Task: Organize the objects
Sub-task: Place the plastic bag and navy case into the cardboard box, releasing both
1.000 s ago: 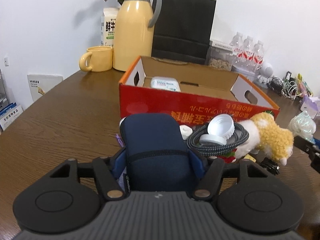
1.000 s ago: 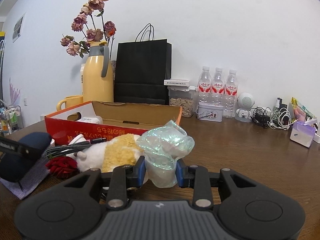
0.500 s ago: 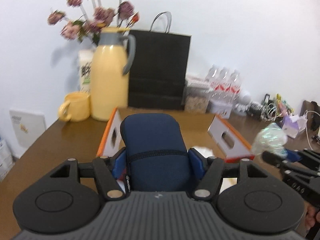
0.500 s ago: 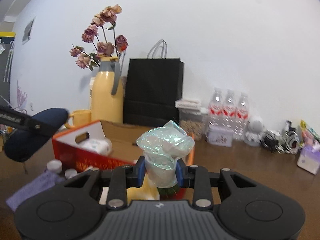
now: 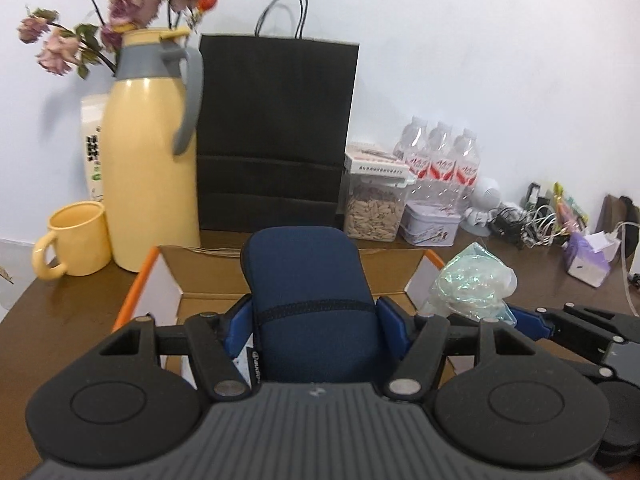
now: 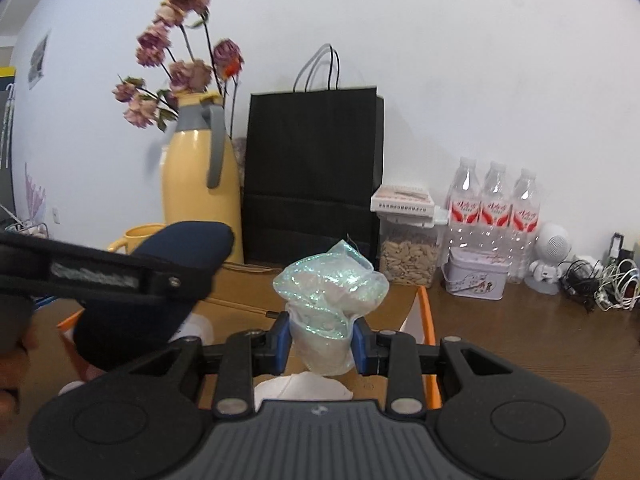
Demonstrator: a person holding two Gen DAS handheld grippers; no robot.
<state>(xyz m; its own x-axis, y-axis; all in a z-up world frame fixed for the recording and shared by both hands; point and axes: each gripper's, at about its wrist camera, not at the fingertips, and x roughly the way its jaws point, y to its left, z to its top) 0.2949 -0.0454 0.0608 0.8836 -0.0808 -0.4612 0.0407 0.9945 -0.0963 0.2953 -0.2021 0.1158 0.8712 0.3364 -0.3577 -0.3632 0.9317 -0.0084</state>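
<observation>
Left gripper (image 5: 316,320) pinches a navy pouch (image 5: 308,300), held above the open cardboard box (image 5: 400,270). Right gripper (image 6: 320,344) pinches a glittery bag (image 6: 330,300) over the box's right end, near the tabletop's back edge.

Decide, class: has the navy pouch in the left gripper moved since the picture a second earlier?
Yes. The navy pouch, clamped in the left gripper, was low in front of the cardboard box's red side; now it is raised over the box's open top.
</observation>
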